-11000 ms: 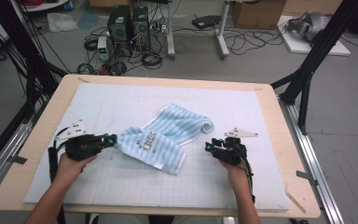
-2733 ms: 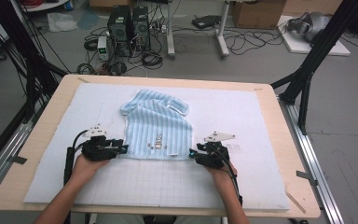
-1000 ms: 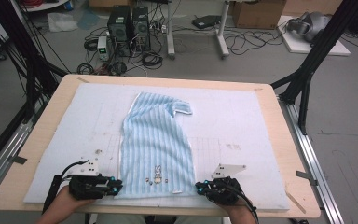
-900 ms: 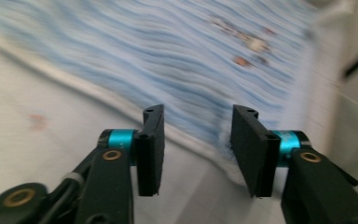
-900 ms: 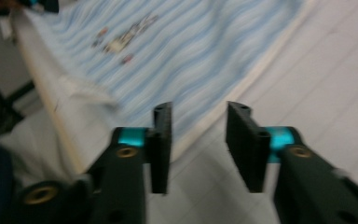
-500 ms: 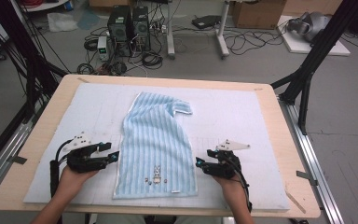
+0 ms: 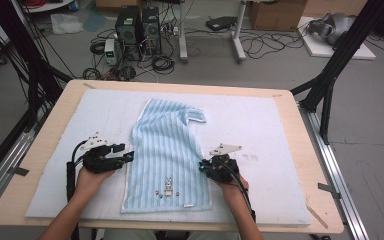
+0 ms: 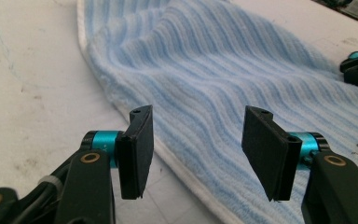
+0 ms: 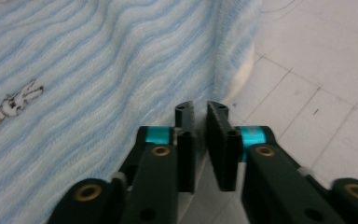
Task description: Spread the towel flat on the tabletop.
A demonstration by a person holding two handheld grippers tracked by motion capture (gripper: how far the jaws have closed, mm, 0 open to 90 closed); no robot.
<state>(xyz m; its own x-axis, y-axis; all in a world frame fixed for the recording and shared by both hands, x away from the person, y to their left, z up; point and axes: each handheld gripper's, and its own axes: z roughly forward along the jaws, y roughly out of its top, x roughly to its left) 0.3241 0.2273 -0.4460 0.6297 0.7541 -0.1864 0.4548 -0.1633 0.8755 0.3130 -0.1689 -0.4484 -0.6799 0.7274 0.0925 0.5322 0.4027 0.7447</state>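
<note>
Towel point(image 7: 166, 150) laid lengthwise on the mat point(image 7: 280, 130), rabbit motif at the near end, far right corner folded over. The left gripper point(image 7: 125, 157) stands at the towel's left hem with its jaws parted and nothing between them; in the left gripper view the hem runs just beyond the pads point(image 8: 137, 149). The right gripper point(image 7: 203, 167) meets the right hem about midway along; its jaws have just been closing and now stand almost together, and in the right gripper view the hem point(image 9: 223, 60) rises directly ahead of the tips, so that a pinch of the edge looks likely but cannot be confirmed. For a clean fold, both grippers should take the hems at matching points, the left closing fully on cloth before any lift.
</note>
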